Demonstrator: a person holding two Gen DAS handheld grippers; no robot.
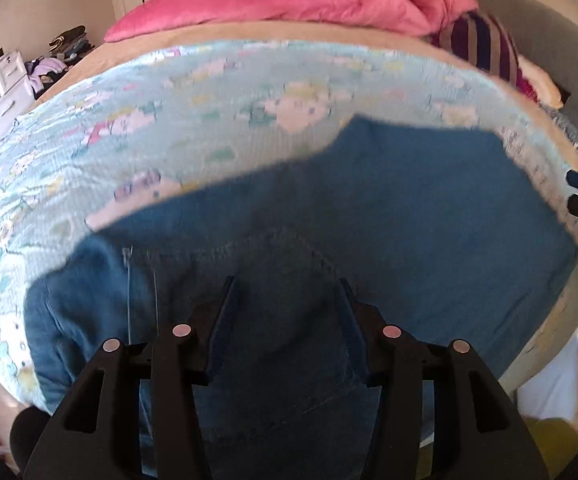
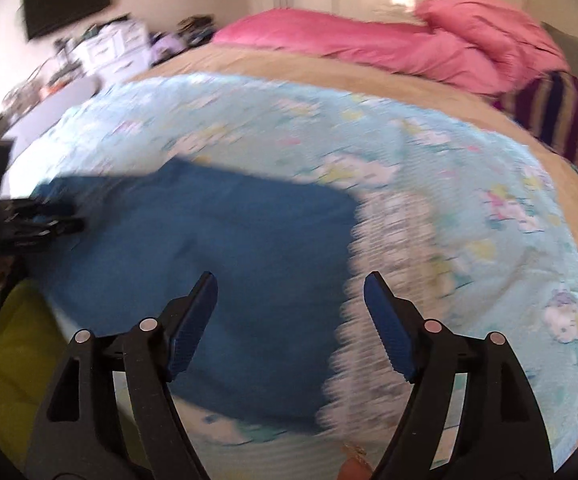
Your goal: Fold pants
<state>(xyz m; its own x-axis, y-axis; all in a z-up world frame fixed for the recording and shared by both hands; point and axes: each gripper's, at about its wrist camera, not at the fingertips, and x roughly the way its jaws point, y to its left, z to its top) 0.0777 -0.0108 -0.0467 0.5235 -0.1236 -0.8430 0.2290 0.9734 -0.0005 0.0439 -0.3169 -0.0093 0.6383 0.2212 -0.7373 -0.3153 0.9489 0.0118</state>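
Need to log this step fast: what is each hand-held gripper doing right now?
Left hand-held gripper: open, nothing held, above the blue pants.
Right hand-held gripper: open wide, nothing held, above the pants' edge.

Blue pants (image 1: pixel 369 220); pale-blue patterned blanket (image 1: pixel 169 120)

Bed (image 1: pixel 137 42) with tan cover, pale blue patterned blanket (image 1: pixel 217 92) spread over it, blue pants (image 1: pixel 369 216) lying flat on the blanket, pink duvet (image 1: pixel 289 8) bunched along the far edge, striped cushion (image 1: pixel 485 46) beside it
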